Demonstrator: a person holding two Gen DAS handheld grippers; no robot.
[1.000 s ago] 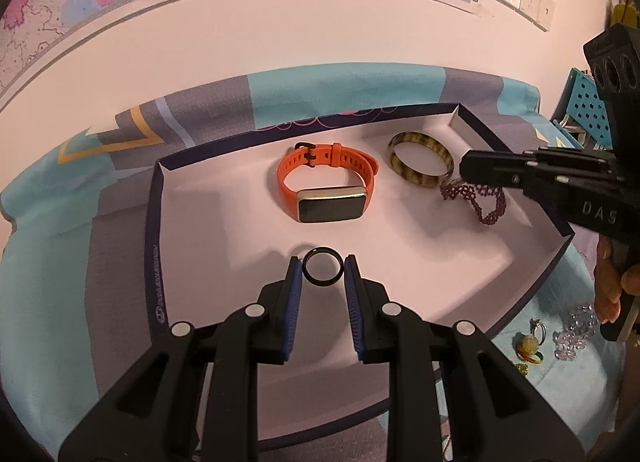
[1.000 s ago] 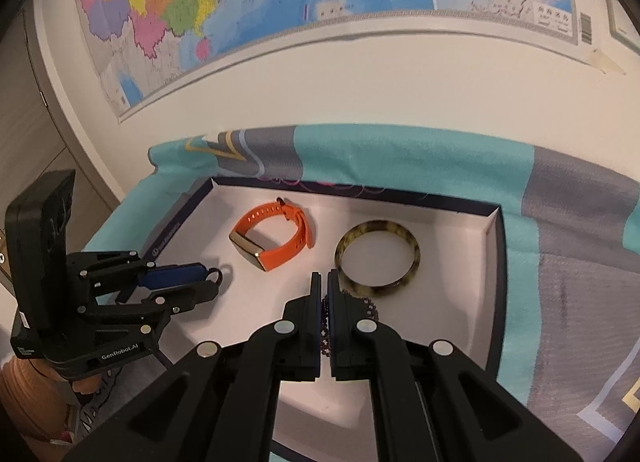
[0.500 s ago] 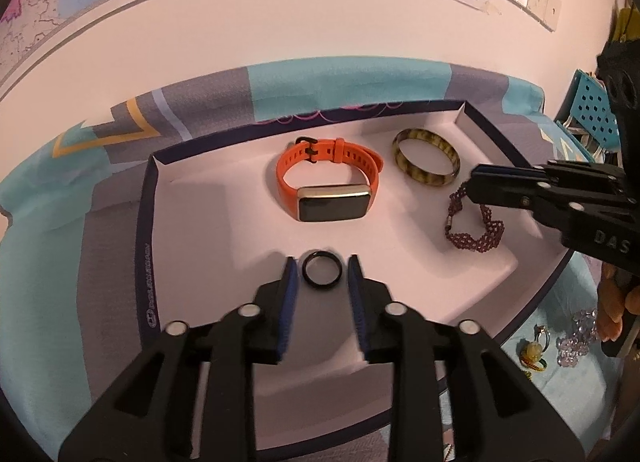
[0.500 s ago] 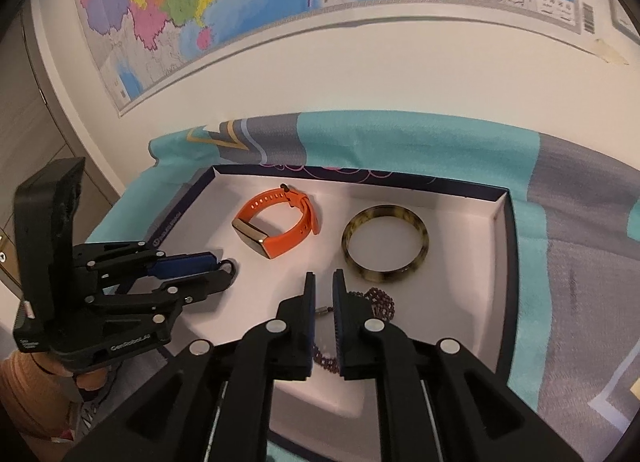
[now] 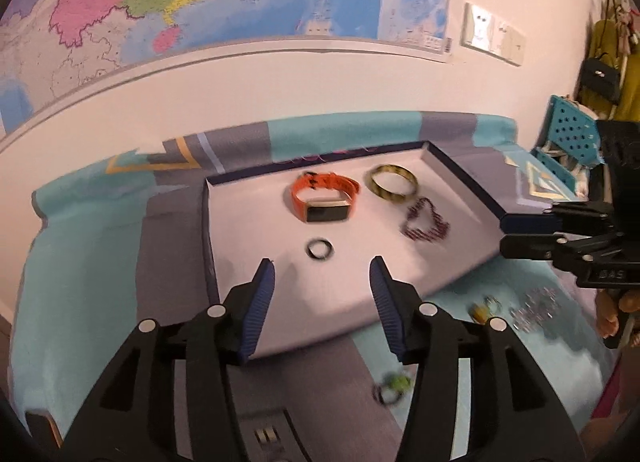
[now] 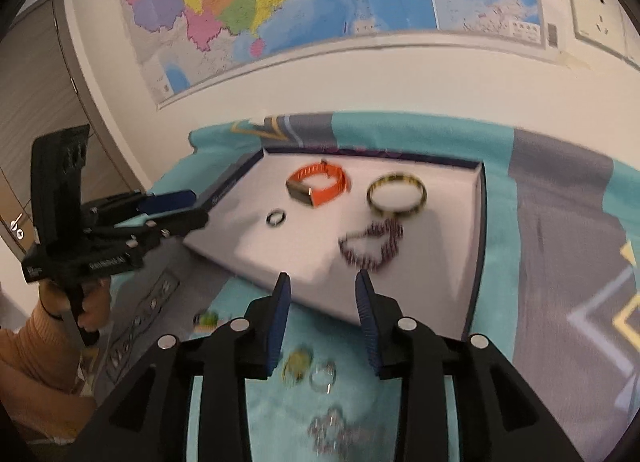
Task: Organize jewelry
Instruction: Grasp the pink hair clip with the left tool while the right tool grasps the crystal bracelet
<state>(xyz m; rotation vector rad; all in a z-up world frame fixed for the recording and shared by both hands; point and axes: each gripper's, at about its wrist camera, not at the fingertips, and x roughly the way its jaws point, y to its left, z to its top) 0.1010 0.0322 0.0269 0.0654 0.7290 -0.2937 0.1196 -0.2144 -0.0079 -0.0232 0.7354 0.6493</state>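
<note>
A white tray (image 5: 256,222) with a dark rim holds an orange smart band (image 5: 325,198), a yellow-brown bangle (image 5: 393,183), a dark red bead bracelet (image 5: 424,220) and a black ring (image 5: 319,249). The same pieces show in the right wrist view: band (image 6: 320,185), bangle (image 6: 397,195), bead bracelet (image 6: 372,246), ring (image 6: 276,218). My left gripper (image 5: 322,286) is open and empty, pulled back over the tray's near edge. My right gripper (image 6: 322,294) is open and empty, above the tray's near rim (image 6: 472,302).
Loose pieces lie on the teal and grey cloth (image 6: 560,222) outside the tray: a yellow ring (image 6: 295,366), a silver ring (image 6: 322,376), a clear bead bracelet (image 6: 332,428) and a green piece (image 5: 394,385). A wall with a map stands behind.
Both grippers opened wide and drew back from the tray. The black ring and the bead bracelet were let go and lie in the tray.
</note>
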